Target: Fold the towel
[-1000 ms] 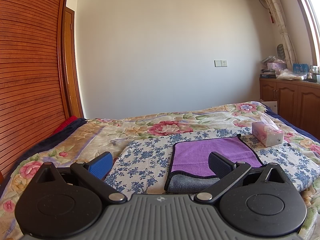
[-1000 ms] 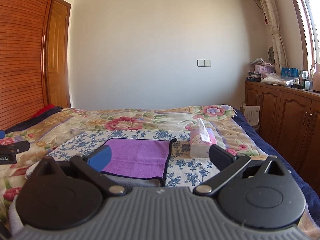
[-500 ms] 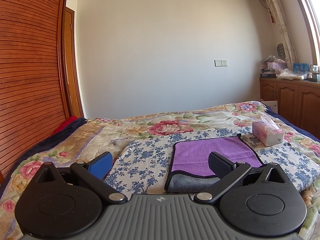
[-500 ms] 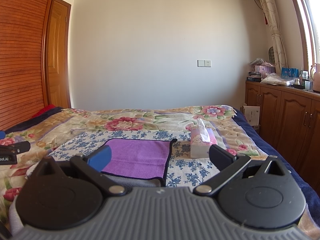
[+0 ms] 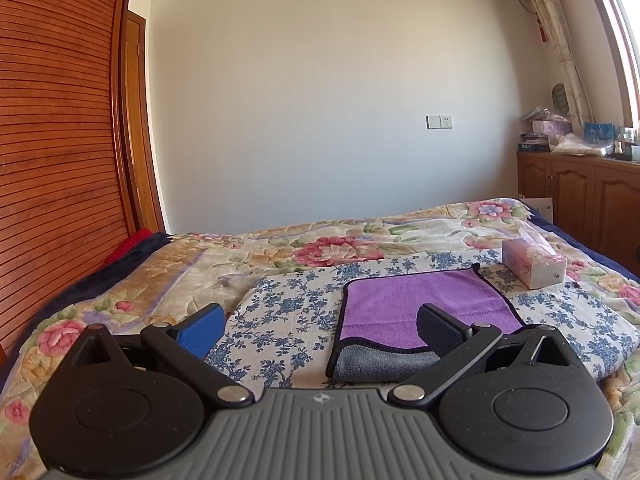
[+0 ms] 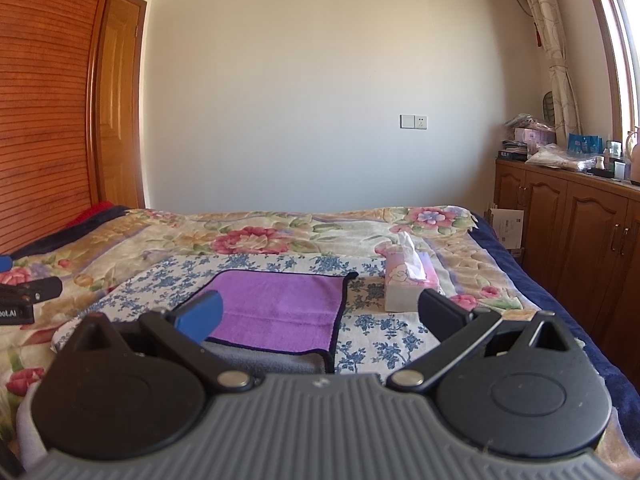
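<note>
A purple towel (image 5: 416, 300) with a dark border lies folded over on the blue-flowered cloth (image 5: 288, 312) on the bed, its grey underside showing at the near edge. It also shows in the right wrist view (image 6: 280, 308). My left gripper (image 5: 320, 326) is open and empty, held just short of the towel's near left side. My right gripper (image 6: 320, 316) is open and empty, held just short of the towel's near right side. Part of the left gripper shows at the left edge of the right wrist view (image 6: 24, 292).
A pink tissue box (image 6: 406, 284) stands on the bed right of the towel. It also shows in the left wrist view (image 5: 534, 264). A floral quilt (image 5: 304, 248) covers the bed. Wooden cabinets (image 6: 580, 236) run along the right. A slatted wooden wall (image 5: 56, 160) is at the left.
</note>
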Tool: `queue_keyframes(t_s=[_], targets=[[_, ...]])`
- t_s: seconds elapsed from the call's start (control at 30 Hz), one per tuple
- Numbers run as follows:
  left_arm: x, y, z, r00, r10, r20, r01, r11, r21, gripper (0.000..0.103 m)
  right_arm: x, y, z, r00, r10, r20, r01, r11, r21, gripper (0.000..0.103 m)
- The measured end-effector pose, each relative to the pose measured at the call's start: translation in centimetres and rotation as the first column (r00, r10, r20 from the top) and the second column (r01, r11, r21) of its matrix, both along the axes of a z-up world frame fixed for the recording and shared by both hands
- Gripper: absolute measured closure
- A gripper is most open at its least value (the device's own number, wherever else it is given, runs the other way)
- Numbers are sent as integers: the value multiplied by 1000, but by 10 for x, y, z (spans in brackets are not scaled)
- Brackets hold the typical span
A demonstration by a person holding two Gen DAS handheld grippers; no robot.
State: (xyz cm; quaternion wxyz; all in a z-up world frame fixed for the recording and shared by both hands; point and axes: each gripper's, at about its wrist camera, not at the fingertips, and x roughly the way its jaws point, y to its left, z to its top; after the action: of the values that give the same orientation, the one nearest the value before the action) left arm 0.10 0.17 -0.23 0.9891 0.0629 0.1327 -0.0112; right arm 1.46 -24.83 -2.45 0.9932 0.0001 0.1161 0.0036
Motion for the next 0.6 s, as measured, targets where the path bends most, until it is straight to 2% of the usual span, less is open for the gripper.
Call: queue_keyframes(t_s=[0.37,0.6], targets=[[18,-3,-5,996,-15,-87,15,1000,0,0,13,-2,-2,999,14,-35,-13,1000,17,0],[30,-2,-9,993,-17,-114,17,1000,0,0,21,-1,-4,998,17,-57,-16,1000,18,0]])
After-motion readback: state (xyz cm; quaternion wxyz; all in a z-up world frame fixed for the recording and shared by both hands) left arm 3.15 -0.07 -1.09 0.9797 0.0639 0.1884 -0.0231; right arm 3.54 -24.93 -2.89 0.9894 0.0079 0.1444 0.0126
